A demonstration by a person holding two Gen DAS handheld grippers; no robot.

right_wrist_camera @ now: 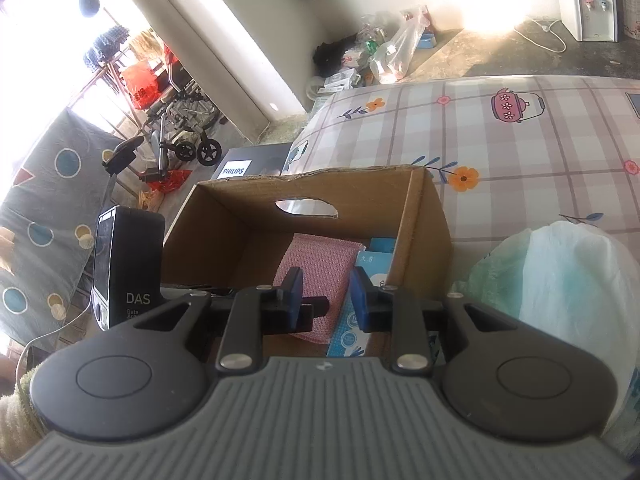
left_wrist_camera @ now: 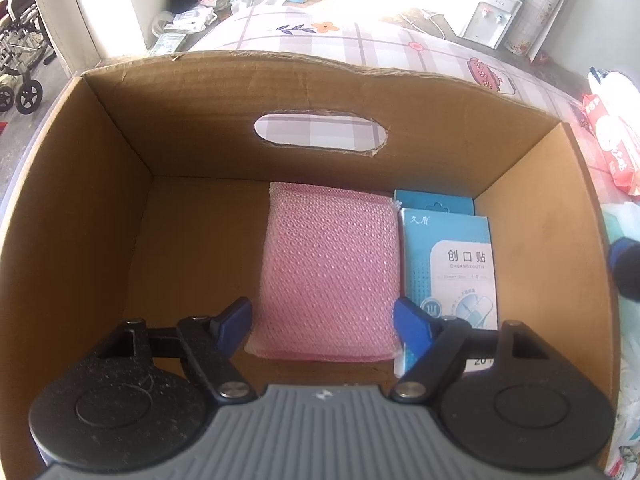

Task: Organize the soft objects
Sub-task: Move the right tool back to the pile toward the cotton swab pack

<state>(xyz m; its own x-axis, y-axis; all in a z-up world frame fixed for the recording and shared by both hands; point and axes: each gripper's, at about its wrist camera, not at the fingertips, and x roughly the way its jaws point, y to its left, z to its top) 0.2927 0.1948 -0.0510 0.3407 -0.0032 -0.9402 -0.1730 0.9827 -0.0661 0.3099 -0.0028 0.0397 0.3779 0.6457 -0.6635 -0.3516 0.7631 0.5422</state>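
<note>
An open cardboard box (left_wrist_camera: pixel 304 80) stands on a checked, flowered cloth. A pink mesh sponge (left_wrist_camera: pixel 328 268) lies flat on the box floor. Next to it on the right lies a blue plaster pack (left_wrist_camera: pixel 452 264), with another blue pack (left_wrist_camera: pixel 434 201) behind it. My left gripper (left_wrist_camera: pixel 323 316) points down into the box, open wide, its blue fingers on either side of the sponge's near end. My right gripper (right_wrist_camera: pixel 326 300) hovers in front of the box (right_wrist_camera: pixel 424 232). Its jaws stand a narrow gap apart with nothing between them. The sponge (right_wrist_camera: pixel 316 264) and the pack (right_wrist_camera: pixel 376 264) show beyond it.
A white-green plastic bag (right_wrist_camera: pixel 568 280) bulges right of the box. A red-and-white packet (left_wrist_camera: pixel 612 148) lies on the cloth at the far right. A black device marked DAS (right_wrist_camera: pixel 128 264) stands left of the box. The floor beyond holds a Philips carton (right_wrist_camera: pixel 236 170) and assorted clutter.
</note>
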